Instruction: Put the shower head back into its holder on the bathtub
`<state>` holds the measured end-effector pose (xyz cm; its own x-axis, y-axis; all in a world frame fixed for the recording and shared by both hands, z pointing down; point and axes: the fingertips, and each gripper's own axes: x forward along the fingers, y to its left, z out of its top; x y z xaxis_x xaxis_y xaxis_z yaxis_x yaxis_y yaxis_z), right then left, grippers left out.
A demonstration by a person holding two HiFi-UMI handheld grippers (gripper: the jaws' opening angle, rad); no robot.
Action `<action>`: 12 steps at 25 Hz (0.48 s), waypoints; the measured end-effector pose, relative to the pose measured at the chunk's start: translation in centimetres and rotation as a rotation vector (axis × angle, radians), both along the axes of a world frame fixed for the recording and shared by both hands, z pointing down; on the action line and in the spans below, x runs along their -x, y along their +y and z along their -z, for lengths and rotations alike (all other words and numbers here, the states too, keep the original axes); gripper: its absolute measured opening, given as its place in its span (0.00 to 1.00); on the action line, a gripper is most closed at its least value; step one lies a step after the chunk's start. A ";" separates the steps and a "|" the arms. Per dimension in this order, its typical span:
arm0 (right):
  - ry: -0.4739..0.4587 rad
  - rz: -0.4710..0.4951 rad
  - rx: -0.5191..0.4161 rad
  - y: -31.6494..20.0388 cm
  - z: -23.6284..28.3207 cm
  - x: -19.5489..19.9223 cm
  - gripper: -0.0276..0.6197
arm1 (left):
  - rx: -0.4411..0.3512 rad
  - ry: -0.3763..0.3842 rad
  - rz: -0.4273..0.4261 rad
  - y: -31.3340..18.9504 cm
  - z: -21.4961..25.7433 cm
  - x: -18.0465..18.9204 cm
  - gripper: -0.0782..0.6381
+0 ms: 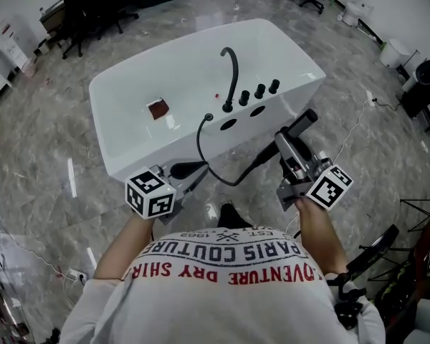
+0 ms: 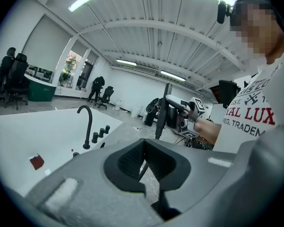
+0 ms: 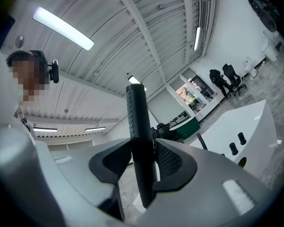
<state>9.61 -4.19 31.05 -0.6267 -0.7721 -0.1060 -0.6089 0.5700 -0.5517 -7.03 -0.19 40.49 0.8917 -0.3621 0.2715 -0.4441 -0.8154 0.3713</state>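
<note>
1. White bathtub (image 1: 129,84) stands on the grey floor (image 1: 43,192).
2. Up in the air, just off the bathtub's near right corner, is the black shower head (image 1: 306,120), out of its holder.
3. Holding it is the right tool (image 1: 288,147), with both jaws squeezing the handle.
4. From the bathtub's near edge a black hose (image 1: 201,145) loops over to the shower head.
5. Close by the hose, the left tool (image 1: 188,169) has its jaws shut together.

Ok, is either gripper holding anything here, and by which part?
The right gripper is clamped on the black shower head, around the middle of its handle. The left gripper is shut, with nothing clearly between its jaws.
</note>
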 end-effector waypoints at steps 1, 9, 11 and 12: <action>-0.002 0.001 0.005 -0.6 -0.1 -0.3 0.27 | 0.010 0.001 -0.001 -0.4 -0.3 -0.2 0.11; -0.023 0.020 0.037 -4.6 -1.5 -1.6 0.27 | 0.079 -0.074 0.035 -4.1 -4.5 -0.7 0.11; -0.025 0.028 0.043 -5.2 -1.7 -1.9 0.27 | 0.086 -0.089 0.038 -4.5 -5.3 -1.1 0.11; -0.028 0.033 0.045 -5.5 -1.8 -2.0 0.27 | 0.087 -0.097 0.036 -4.8 -5.7 -1.3 0.11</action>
<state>11.59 -9.67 32.85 -0.6491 -0.7554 -0.0899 -0.5741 0.5640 -0.5935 -5.75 -4.97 46.21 0.8465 -0.3651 0.3874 -0.5100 -0.7648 0.3936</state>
